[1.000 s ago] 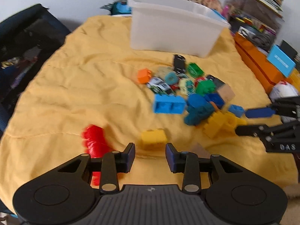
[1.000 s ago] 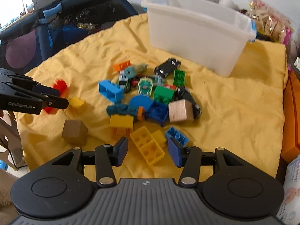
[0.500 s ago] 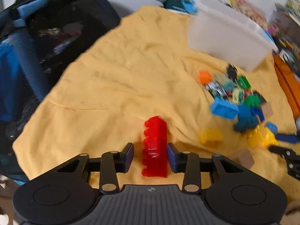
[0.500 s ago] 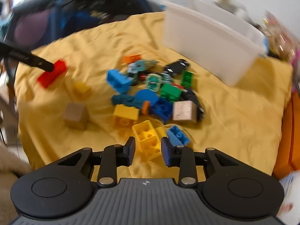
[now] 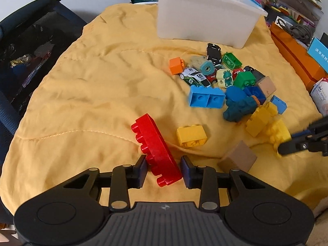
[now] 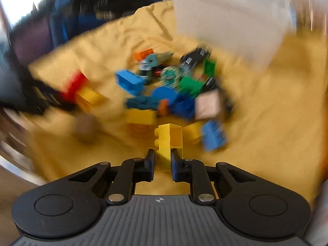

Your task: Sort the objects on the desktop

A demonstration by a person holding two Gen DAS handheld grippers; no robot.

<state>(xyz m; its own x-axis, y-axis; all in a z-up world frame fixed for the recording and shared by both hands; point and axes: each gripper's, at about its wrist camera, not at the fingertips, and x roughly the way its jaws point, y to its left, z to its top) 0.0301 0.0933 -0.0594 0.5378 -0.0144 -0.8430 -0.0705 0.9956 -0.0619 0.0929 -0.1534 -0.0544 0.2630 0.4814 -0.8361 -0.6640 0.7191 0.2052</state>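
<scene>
Grip confirmed: my right tool [image 6: 162, 161], jaws just closed, holds a yellow plastic studded brick [image 6: 168, 141]; my left tool [image 5: 163, 169] clamps a long red plastic studded brick [image 5: 156, 149].

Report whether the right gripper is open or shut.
Shut: the right gripper pinches a yellow brick between its pads.

A mustard-yellow quilted cloth [image 5: 92, 86] covers the surface. A glossy red studded plastic brick [image 5: 155, 149] lies on it, beside a plain yellow plastic brick [image 5: 191, 136] and a tan-brown wooden cube [image 5: 238, 156]. The toy car [image 5: 195, 77] is white and green with black numerals. The plastic storage bin [image 5: 201, 18] is translucent white. An orange brick [image 5: 176, 65] and a sky-blue brick [image 5: 206, 99] edge the pile.
</scene>
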